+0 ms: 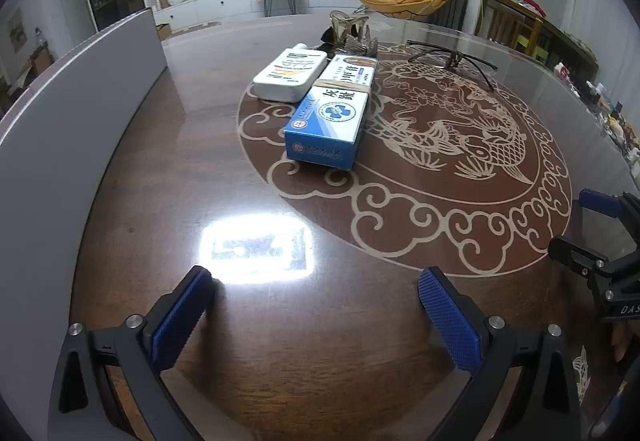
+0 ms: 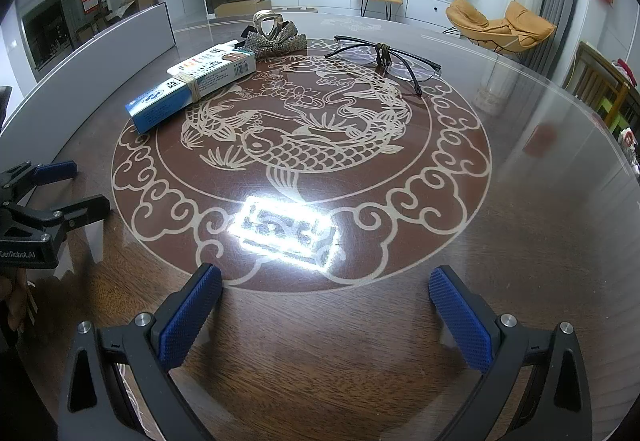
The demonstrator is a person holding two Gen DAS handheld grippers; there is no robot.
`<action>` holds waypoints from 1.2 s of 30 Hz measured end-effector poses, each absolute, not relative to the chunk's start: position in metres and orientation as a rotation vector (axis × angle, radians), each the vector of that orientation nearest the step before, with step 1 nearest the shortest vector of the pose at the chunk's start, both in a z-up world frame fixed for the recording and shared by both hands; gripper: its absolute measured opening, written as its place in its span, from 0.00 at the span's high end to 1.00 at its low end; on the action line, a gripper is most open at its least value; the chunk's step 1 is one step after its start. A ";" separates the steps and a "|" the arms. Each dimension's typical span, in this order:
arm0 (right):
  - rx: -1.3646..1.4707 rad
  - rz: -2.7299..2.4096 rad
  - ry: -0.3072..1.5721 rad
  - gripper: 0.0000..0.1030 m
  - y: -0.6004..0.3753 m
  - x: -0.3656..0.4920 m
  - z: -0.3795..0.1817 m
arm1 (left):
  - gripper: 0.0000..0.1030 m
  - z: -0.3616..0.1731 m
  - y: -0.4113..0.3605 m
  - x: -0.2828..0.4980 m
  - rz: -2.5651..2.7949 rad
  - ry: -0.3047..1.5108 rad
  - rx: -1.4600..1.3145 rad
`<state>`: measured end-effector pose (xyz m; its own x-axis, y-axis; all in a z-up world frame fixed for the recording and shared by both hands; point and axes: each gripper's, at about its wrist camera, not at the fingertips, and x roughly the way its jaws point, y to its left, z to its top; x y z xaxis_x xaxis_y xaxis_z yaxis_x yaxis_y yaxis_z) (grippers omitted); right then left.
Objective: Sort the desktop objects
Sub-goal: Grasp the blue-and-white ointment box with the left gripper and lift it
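Both tongs, the left tongs (image 1: 316, 321) and the right tongs (image 2: 326, 317), are wide open and hold nothing. The boxes (image 1: 326, 113), a white bottle (image 1: 290, 75), glasses (image 2: 384, 57) and a hair clip (image 2: 270, 33) lie far off on the tabletop (image 2: 520, 241).

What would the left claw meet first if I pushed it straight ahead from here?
Probably the blue-and-white box, a little right of the left claw centre line; bare table lies before it. Depth is uncertain through the fisheye.

Glossy wooden table (image 2: 520, 241), banded boxes (image 1: 332, 109), white bottle (image 1: 290, 75), eyeglasses (image 2: 388, 57), hair clip (image 2: 272, 33)
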<state>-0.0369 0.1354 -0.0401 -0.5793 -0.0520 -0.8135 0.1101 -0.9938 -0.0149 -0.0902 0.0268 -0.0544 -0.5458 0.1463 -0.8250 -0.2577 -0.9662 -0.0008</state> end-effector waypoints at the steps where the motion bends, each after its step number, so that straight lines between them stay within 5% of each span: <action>1: 1.394 -2.712 0.097 0.00 0.135 -0.037 -0.041 | 0.00 -0.055 0.029 -0.095 2.559 0.186 -1.356; 14: 1.393 -2.712 0.097 0.00 0.135 -0.038 -0.041 | 0.03 -0.053 0.078 -0.210 2.499 0.231 -1.396; 16: 1.393 -2.712 0.097 0.00 0.135 -0.038 -0.041 | 0.52 -0.046 0.078 -0.207 2.547 0.211 -1.334; 18: 1.393 -2.712 0.097 0.00 0.135 -0.038 -0.041 | 0.57 -0.044 0.077 -0.201 2.556 0.195 -1.320; 30: 1.393 -2.712 0.097 0.00 0.135 -0.038 -0.041 | 0.55 -0.047 -0.007 -0.087 2.736 0.052 -1.335; 32: 1.393 -2.712 0.097 0.00 0.135 -0.038 -0.041 | 0.35 -0.048 -0.013 -0.087 2.721 0.055 -1.343; 33: 1.393 -2.712 0.097 0.00 0.135 -0.038 -0.041 | 0.08 -0.050 -0.013 -0.089 2.712 0.053 -1.368; 34: 1.393 -2.712 0.097 0.00 0.135 -0.038 -0.041 | 0.00 -0.054 -0.010 -0.093 2.691 0.056 -1.408; 36: 1.393 -2.712 0.097 0.00 0.135 -0.038 -0.041 | 0.00 -0.054 -0.007 -0.097 2.671 0.098 -1.416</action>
<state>-0.0382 0.1352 -0.0412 -0.5795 -0.0517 -0.8133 0.1095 -0.9939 -0.0149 -0.0966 -0.0066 -0.0541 -0.5566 0.0727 -0.8276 -0.1332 -0.9911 0.0026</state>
